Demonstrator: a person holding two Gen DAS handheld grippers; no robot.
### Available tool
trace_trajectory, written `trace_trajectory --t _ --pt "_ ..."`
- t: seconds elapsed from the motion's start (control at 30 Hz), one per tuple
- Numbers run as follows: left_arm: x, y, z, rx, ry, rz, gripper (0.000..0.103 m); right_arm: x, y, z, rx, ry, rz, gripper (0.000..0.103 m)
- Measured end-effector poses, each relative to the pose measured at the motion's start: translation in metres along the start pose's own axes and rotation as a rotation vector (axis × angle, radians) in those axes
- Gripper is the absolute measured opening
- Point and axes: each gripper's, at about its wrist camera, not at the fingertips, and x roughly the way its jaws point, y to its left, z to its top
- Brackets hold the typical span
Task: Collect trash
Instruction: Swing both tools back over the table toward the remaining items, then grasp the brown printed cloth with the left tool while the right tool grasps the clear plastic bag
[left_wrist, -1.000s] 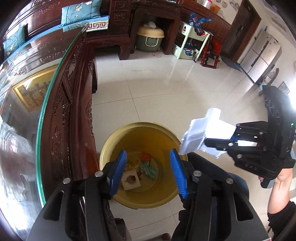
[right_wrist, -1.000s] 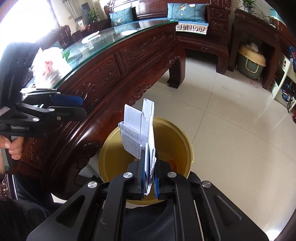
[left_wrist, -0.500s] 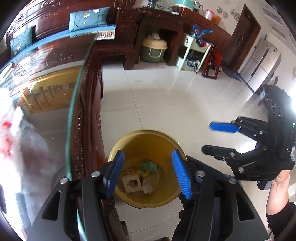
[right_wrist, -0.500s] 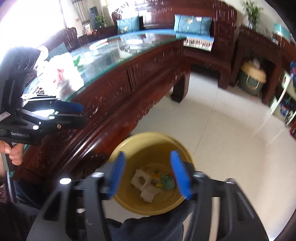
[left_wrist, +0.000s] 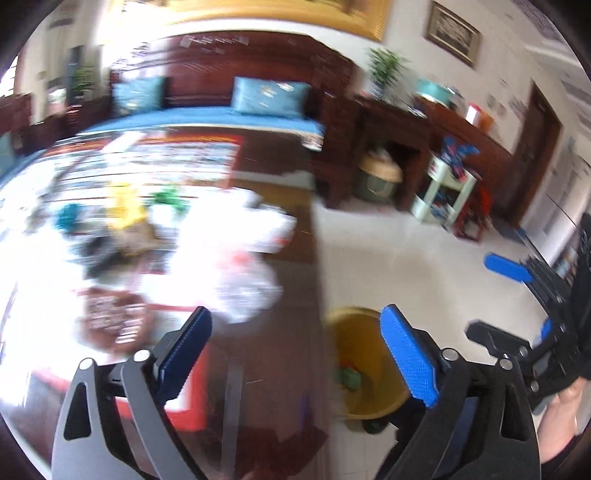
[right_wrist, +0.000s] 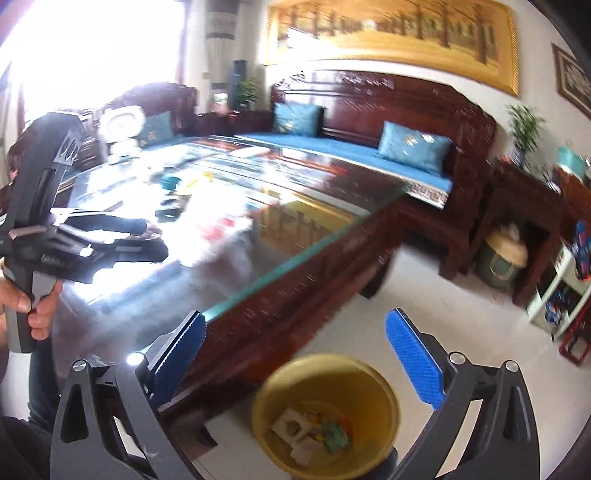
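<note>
Now both hand-held grippers (left_wrist: 295, 354) (right_wrist: 295, 354) just spread wide, empty, yellow bin (right_wrist: 384, 391) beside glass-topped table (right_wrist: 314, 236).

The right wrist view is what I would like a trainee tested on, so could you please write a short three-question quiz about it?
1. True or false: the right gripper is clamped on a piece of paper.
2. Where does the yellow bin stand? A) on the glass-topped table B) on the floor beside the table C) on the blue sofa
3. Name one thing that lies inside the bin.

Key
1. False: its jaws stand wide apart, having just been opening, with nothing between them.
2. B
3. White paper scraps; a small green piece lies by them.
</note>
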Motion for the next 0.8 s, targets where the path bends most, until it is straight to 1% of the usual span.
trace_trajectory --t 0.1,0.17,0.2,0.27,0.37,0.43,0.5,0.6,0.7,0.8 --pt "-0.026 0.031 -0.004 -0.069 -0.045 0.069 0.099 0.005 0.031 0.013 -0.045 -0.021 0.008 0.095" --pt "-0.043 0.052 -0.010 -0.110 -0.065 0.116 0.099 0.011 0.049 0.020 -0.044 -0.023 0.026 0.095" --pt "-0.048 0.060 -0.012 -0.128 -0.070 0.142 0.099 0.012 0.055 0.023 -0.034 -0.032 0.019 0.095" --pt "-0.056 0.072 -0.015 -0.144 -0.068 0.179 0.099 0.014 0.066 0.029 -0.019 -0.055 0.012 0.095" --pt "-0.065 0.083 -0.023 -0.140 -0.069 0.244 0.099 0.017 0.081 0.035 0.002 -0.073 0.035 0.095" --pt "-0.071 0.090 -0.026 -0.135 -0.068 0.282 0.099 0.021 0.089 0.042 0.019 -0.075 0.071 0.095" --pt "-0.075 0.094 -0.029 -0.135 -0.071 0.299 0.099 0.027 0.095 0.047 0.035 -0.067 0.082 0.095" --pt "-0.078 0.099 -0.034 -0.130 -0.073 0.313 0.099 0.038 0.102 0.053 0.038 -0.050 0.067 0.095" --pt "-0.078 0.101 -0.035 -0.120 -0.075 0.321 0.099 0.048 0.108 0.058 0.032 -0.025 0.096 0.095" --pt "-0.074 0.110 -0.034 -0.140 -0.068 0.324 0.099 0.061 0.109 0.062 0.042 -0.008 0.111 0.095"
